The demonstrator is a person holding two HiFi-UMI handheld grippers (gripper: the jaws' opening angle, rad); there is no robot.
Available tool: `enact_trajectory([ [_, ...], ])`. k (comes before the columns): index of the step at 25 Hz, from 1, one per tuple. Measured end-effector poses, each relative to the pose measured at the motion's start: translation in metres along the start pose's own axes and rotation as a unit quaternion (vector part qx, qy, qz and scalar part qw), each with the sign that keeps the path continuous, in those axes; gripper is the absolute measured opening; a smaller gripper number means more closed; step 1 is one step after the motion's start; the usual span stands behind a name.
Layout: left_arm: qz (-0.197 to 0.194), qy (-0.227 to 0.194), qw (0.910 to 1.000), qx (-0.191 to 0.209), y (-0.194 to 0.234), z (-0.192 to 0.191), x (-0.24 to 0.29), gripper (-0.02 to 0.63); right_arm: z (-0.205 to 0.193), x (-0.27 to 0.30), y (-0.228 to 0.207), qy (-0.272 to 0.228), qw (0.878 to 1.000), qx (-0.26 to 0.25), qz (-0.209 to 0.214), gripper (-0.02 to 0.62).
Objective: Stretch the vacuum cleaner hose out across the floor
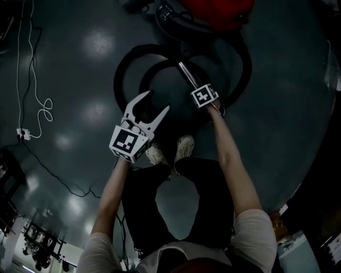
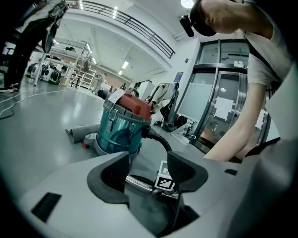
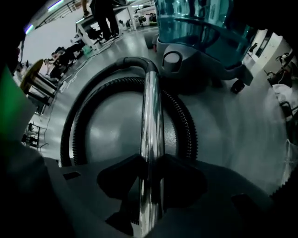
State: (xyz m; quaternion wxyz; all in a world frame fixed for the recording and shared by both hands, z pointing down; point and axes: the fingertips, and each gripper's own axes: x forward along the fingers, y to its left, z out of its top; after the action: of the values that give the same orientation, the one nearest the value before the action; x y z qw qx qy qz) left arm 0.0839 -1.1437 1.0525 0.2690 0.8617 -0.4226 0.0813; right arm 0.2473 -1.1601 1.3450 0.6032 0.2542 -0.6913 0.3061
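head view: one hose (image 1: 117, 80) lies coiled in two loops on the floor (image 1: 80, 53) beside one vacuum cleaner (image 1: 218, 13); two grippers held low over it | left gripper view: left gripper (image 2: 149, 174) spread wide, empty, free to assist | right gripper view: right gripper (image 3: 152, 169) clamped on the single chrome tube (image 3: 152, 116), likely to pull the hose straight
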Motion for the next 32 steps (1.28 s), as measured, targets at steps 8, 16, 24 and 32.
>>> enact_trajectory([
  [8, 0.025, -0.026, 0.9991, -0.023, 0.01, -0.006, -0.023, 0.261, -0.022, 0.024, 0.005, -0.004, 0.999, 0.011, -0.051, 0.109],
  [16, 0.082, -0.055, 0.9949, 0.022, -0.021, 0.139, -0.113, 0.261, 0.018, -0.209, 0.04, -0.078, 0.979, -0.112, -0.148, 0.107],
  [24, 0.041, -0.051, 0.9688, 0.239, -0.207, 0.4, -0.272, 0.262, 0.039, -0.687, 0.104, -0.117, 0.818, -0.434, -0.36, 0.107],
  [32, -0.115, -0.005, 0.9201, 0.375, -0.334, 0.446, -0.406, 0.262, 0.031, -0.94, 0.264, -0.145, 0.615, -0.597, -0.495, 0.107],
])
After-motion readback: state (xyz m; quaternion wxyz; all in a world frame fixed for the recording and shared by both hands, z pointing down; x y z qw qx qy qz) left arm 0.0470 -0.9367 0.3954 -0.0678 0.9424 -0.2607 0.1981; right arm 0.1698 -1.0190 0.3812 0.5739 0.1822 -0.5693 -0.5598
